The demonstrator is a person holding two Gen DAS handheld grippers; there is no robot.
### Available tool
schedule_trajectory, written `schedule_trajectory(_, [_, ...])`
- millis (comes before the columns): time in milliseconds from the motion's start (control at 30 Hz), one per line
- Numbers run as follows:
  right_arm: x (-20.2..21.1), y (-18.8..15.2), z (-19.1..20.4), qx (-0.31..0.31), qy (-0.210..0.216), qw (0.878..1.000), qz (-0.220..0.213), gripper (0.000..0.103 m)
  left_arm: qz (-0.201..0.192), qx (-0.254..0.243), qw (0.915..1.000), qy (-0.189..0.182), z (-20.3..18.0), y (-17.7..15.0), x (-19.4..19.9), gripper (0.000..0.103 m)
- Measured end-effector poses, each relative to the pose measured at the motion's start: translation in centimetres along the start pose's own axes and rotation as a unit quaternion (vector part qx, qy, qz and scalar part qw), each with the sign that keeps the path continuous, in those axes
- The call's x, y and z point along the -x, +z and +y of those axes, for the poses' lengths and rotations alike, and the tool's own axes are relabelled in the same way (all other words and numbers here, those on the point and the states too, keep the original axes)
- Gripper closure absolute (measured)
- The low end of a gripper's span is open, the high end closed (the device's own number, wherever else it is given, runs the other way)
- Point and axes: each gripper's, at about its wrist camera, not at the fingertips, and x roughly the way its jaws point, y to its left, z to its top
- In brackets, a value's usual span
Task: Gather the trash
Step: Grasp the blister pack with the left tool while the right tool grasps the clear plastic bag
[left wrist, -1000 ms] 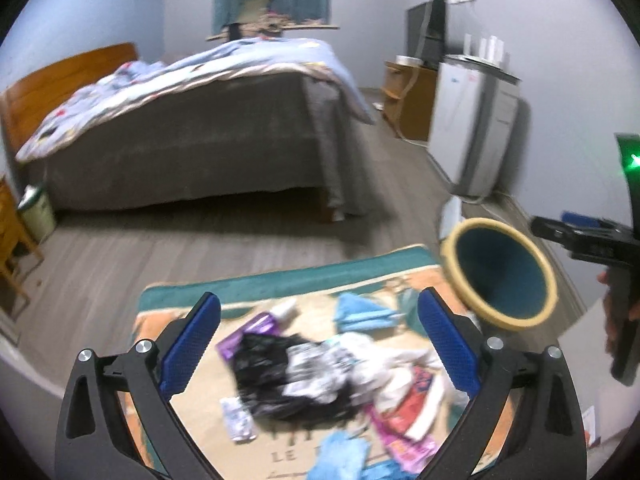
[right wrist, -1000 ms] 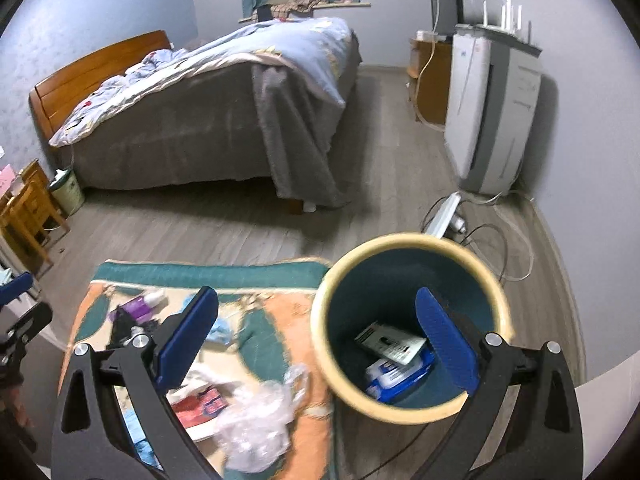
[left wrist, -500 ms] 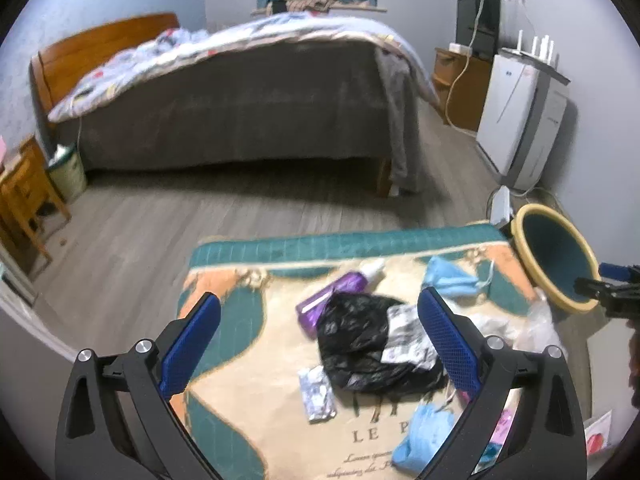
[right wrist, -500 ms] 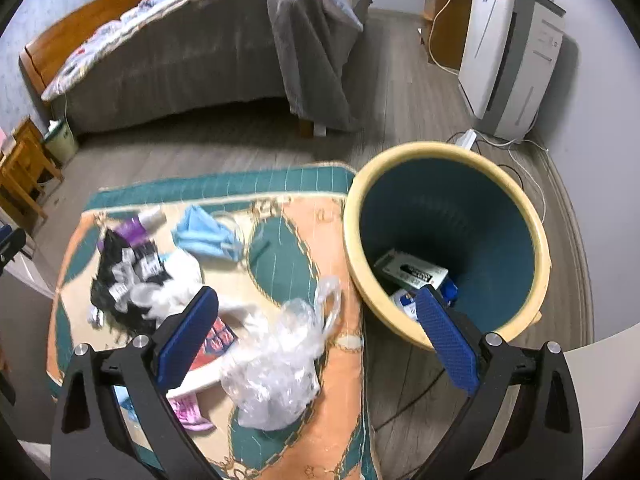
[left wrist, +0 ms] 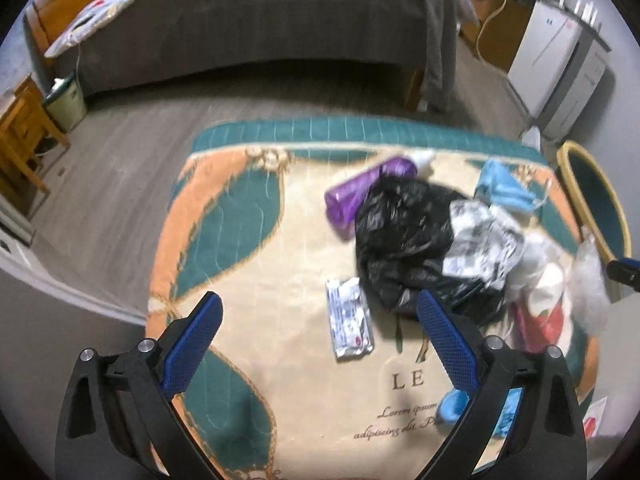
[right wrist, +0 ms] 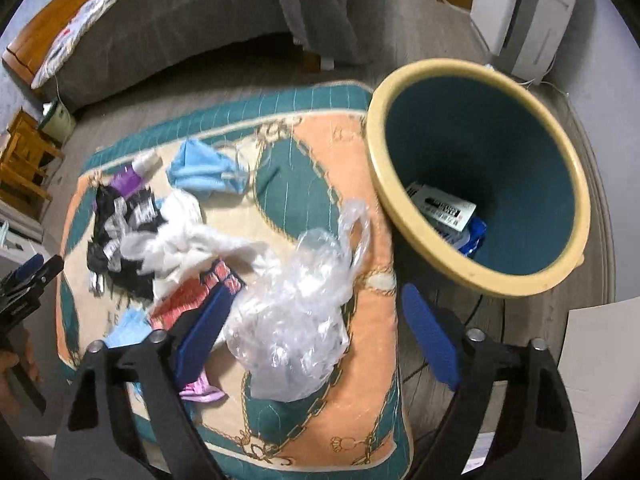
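Trash lies scattered on a patterned rug (left wrist: 248, 248). In the right wrist view my right gripper (right wrist: 316, 316) hangs low over a crumpled clear plastic bag (right wrist: 296, 308); its jaws are closing with the bag between them, the pads not pressing it. The yellow-rimmed bin (right wrist: 476, 168), holding a white box and a blue packet, stands right of the bag. In the left wrist view my left gripper (left wrist: 320, 328) is open above a silver sachet (left wrist: 348, 328), beside a black plastic bag (left wrist: 404, 232), a purple bottle (left wrist: 360, 192) and a blue mask (left wrist: 504, 188).
A bed (left wrist: 240, 20) stands beyond the rug, a white appliance (left wrist: 560, 60) by the right wall, wooden furniture (left wrist: 20, 136) and a small pail (left wrist: 66, 100) at the left. White tissue (right wrist: 180, 240) and red wrappers (right wrist: 188, 292) lie mid-rug.
Both grippers have dropped toward the rug and tipped downward. The right jaws have narrowed around the clear bag. The left view has swung so the silver sachet sits between its fingers.
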Motion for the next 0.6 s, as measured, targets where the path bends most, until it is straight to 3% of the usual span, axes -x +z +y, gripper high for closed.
schedule_trajectory(67, [-0.8,-0.2,0.2,0.001,0.004,1.000,0.014,0.029,0.018,-0.005,0.9998,0.000,-0.5,-0.3,-1.1,0.008])
schedule_trajectory(200, [-2.1,-0.3,0.6,0.018,-0.001,0.999,0.034,0.057,0.052,0.000,0.9985,-0.016,-0.9,-0.6,-2.8,0.009])
schedule_trajectory(267, [-2.6,-0.3,0.8,0.025,0.000,0.999,0.040,0.064,0.067,-0.016,0.9976,-0.008,-1.2,-0.8,-3.7,0.011])
schedule_trajectory(400, [-2.6,-0.1,1.0,0.035,-0.001,0.999,0.040,0.076,0.093,-0.027,0.9953,0.005,-1.2,-1.2,-5.0,0.030])
schedule_trajectory(567, [-1.5,0.6,0.8,0.032,0.009,0.999,0.022,0.080,0.099,-0.034,0.9945,-0.005,-0.9,-1.3,-5.3,0.062])
schedule_trajectory(600, [-1.2,0.8,0.8,0.034,0.008,0.999,0.016,0.080,0.098,-0.035,0.9945,-0.009,-0.8,-1.2,-5.3,0.074])
